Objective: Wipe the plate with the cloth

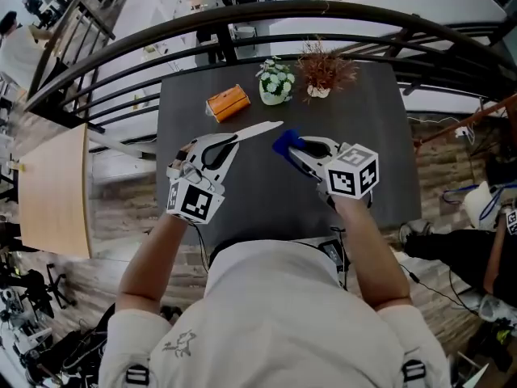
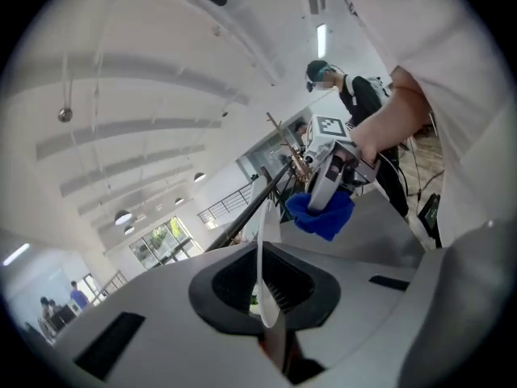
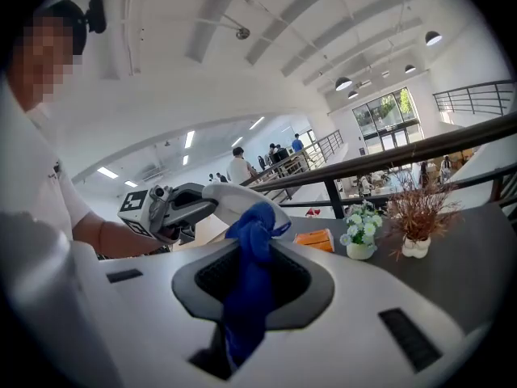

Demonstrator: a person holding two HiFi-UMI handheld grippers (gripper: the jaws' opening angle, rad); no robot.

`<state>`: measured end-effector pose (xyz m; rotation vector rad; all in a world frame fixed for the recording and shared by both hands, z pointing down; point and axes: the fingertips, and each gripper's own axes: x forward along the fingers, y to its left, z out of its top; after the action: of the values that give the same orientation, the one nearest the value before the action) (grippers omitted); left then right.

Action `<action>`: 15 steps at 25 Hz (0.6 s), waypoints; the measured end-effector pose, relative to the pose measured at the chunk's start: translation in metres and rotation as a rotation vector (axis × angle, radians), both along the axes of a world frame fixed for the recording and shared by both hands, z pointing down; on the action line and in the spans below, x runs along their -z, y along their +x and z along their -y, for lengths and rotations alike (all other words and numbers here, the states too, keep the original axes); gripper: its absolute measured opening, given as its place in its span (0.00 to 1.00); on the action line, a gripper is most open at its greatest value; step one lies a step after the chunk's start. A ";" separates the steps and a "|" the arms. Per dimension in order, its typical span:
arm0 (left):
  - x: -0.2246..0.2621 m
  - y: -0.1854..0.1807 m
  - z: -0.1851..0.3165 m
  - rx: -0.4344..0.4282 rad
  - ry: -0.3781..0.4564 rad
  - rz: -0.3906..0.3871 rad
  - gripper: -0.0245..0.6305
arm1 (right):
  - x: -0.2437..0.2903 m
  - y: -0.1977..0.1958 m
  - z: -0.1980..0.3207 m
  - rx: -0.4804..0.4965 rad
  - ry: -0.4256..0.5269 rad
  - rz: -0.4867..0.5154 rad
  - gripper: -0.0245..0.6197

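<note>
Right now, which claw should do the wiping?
The right one. The right claw is shut on the blue cloth, and the cloth's bunched end sits close to the white plate. The left claw is gripping that plate by its rim, so it can only hold it steady.

plate (image 1: 257, 130) left of cloth (image 1: 284, 142) over table (image 1: 380, 160), box (image 1: 228, 103), flowers (image 1: 276, 82) and dried plant (image 1: 325, 69) behind them
</note>
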<state>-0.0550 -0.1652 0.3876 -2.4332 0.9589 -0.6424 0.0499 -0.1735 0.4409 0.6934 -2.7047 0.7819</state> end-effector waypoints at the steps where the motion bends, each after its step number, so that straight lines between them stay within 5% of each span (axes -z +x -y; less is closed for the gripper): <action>1: -0.007 -0.002 0.004 0.016 -0.035 -0.025 0.07 | -0.004 -0.005 0.000 0.000 -0.004 -0.003 0.15; 9: -0.074 -0.027 0.020 0.152 -0.418 -0.289 0.07 | -0.056 -0.052 -0.014 0.025 -0.077 -0.046 0.15; 15: -0.132 -0.036 0.005 0.201 -0.609 -0.356 0.07 | -0.103 -0.078 -0.026 0.022 -0.158 -0.066 0.15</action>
<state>-0.0914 -0.1700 0.5193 -3.0883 1.3122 -0.6517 -0.0276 -0.1470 0.5444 0.6404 -2.5532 0.9381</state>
